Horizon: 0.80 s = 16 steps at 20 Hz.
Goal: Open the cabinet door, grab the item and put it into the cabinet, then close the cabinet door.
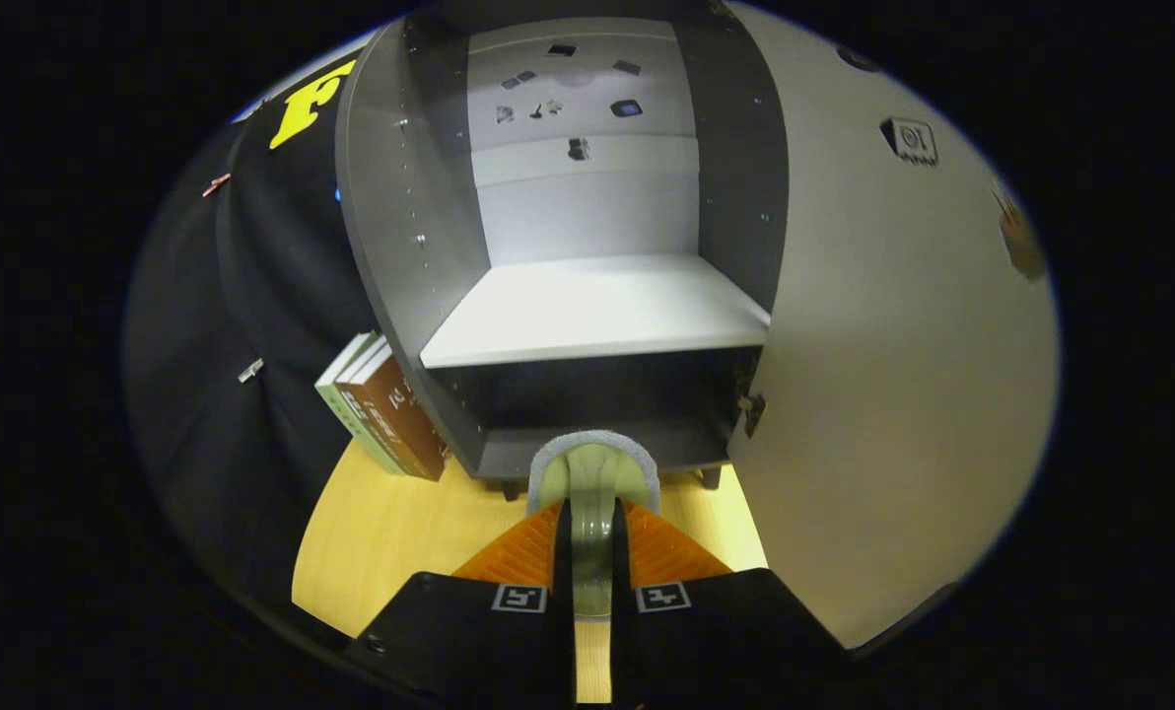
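Gripper [592, 532] pinches a sponge [592, 471] just before the open cabinet [390, 247], door [893, 394] swung right; advise carrying it level onto the shelf [597, 306], clear of the edge

I see the cabinet [400, 197] w/ matt grey panels, smooth, prob. laminate; its shelf [597, 306] is matt white. The door [903, 394], open at 3 o'clock, is smooth w/ a dull sheen. The tabletop [390, 532] is light wood, satin. The item [592, 473] gripped between my fingers [523, 552] is glossy plastic w/ a fuzzy foam-like rim. Books [380, 404] at 9 o'clock have paper covers.
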Tool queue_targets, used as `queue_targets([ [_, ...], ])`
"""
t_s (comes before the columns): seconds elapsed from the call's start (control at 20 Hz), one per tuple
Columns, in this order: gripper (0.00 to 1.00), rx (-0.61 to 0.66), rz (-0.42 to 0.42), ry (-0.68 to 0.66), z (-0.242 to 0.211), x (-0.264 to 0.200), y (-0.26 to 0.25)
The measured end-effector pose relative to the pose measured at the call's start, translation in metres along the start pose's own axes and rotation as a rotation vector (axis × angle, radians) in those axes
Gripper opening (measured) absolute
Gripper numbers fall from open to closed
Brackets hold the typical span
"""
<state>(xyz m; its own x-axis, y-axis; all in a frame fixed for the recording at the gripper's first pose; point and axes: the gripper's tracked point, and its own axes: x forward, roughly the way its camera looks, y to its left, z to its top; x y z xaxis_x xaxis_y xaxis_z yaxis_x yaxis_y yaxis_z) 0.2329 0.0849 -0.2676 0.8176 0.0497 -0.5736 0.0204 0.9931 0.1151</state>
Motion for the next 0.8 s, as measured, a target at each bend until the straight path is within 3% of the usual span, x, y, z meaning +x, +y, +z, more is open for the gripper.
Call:
queue_targets([
  [0.45, 0.18, 0.016, -0.069, -0.053, 0.116, 0.058, -0.007],
  [0.8, 0.18, -0.021, -0.111, -0.015, 0.149, 0.126, -0.007],
])
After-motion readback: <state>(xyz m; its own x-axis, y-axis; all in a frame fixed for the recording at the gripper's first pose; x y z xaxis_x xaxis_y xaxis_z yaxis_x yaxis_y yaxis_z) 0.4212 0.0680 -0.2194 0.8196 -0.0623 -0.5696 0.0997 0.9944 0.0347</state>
